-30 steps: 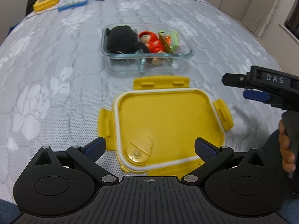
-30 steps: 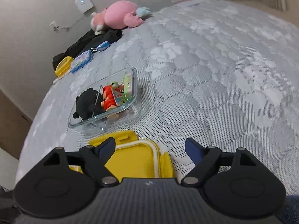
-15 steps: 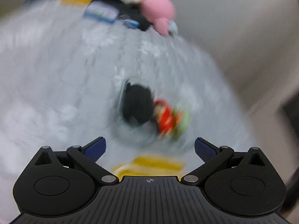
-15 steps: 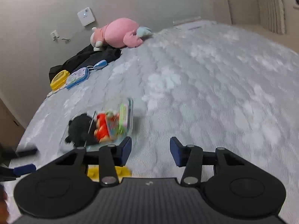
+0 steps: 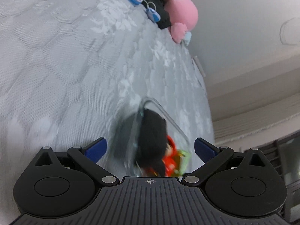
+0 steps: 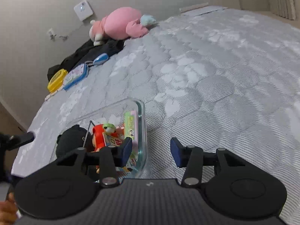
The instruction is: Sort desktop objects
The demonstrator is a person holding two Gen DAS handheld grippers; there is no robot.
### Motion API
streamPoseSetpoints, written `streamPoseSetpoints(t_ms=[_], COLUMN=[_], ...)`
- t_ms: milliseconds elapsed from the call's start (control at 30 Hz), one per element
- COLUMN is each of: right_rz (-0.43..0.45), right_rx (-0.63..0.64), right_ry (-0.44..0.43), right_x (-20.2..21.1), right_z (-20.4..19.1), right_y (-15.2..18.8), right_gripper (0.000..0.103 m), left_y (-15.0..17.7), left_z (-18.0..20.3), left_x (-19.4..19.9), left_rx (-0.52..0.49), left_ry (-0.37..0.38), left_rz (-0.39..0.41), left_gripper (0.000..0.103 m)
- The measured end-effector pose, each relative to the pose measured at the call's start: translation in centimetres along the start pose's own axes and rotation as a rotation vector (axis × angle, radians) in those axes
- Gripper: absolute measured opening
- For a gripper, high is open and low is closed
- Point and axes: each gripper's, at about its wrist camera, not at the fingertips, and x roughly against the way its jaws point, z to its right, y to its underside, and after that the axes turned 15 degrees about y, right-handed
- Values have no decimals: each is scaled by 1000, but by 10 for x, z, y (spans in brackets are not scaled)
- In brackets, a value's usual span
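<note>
A clear glass container [image 6: 142, 112] lies on the grey quilted bed. It holds a black plush [image 6: 72, 140], a red toy figure [image 6: 99, 136] and a green-and-pink card [image 6: 131, 123]. My right gripper [image 6: 151, 151] hovers over the container's right rim, open at a moderate gap with nothing between its fingers. In the left wrist view, which is tilted and blurred, the container [image 5: 168, 120] with the black plush [image 5: 152, 131] sits just ahead of my left gripper [image 5: 151, 148], whose jaws are wide open and empty. The left gripper's tip [image 6: 20, 140] shows at the right view's left edge.
At the far edge of the bed lie a pink plush [image 6: 120, 24], a black cloth [image 6: 88, 54], a blue pouch [image 6: 76, 76], a yellow case [image 6: 56, 80] and a small blue fob [image 6: 100, 59]. A hand [image 6: 7, 211] shows bottom left.
The left gripper swung up and tilted, so the yellow lid dropped out of view. The right gripper's jaws narrowed and it moved over the container's right rim.
</note>
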Motion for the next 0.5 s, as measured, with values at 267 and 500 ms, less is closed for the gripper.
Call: streamPoseSetpoints(t_ms=[267,500], right_rz=[21,3], right_rx=[177,170], right_ry=[44,41], right_x=[0,12], right_z=[-25,-20], right_y=[11,17], right_gripper=[17,17], left_y=[3,32], left_z=[-6,24], left_x=[-6,8], left_rx=[21,-110], left_ry=[-51,-112], left_rz=[-29,-52], left_gripper=[58,49])
